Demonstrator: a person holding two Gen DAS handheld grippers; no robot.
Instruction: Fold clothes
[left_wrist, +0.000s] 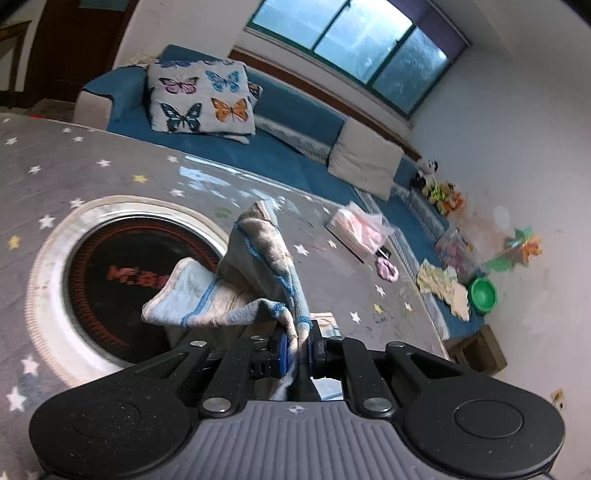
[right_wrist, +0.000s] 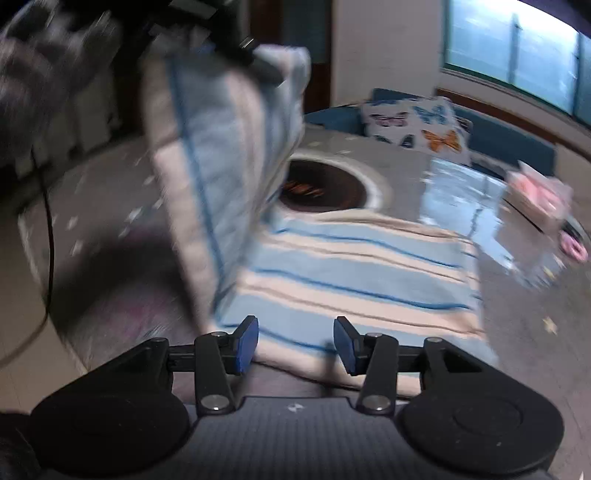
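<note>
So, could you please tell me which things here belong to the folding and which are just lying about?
For the job:
- striped cloth
- left gripper, shut on the cloth
- right gripper, open

Lying about:
- butterfly cushion
- green bowl
- pink scrunchie
- packet

The right wrist view is smeared all over. The lifted part of the striped cloth (right_wrist: 221, 155) is a streaked band, its stripes run together, and its top corner vanishes behind something dark and blurred that I cannot name. A dark grey shape in the upper left corner is too blurred to identify.

In the left wrist view the left gripper (left_wrist: 298, 347) hides the pinched fold of cloth between its pads. The cloth covers part of the red lettering in the round black inset (left_wrist: 122, 280) of the star-patterned table (left_wrist: 110, 173), so it cannot be read. The small clutter at the table's far right edge is too small to tell.
</note>
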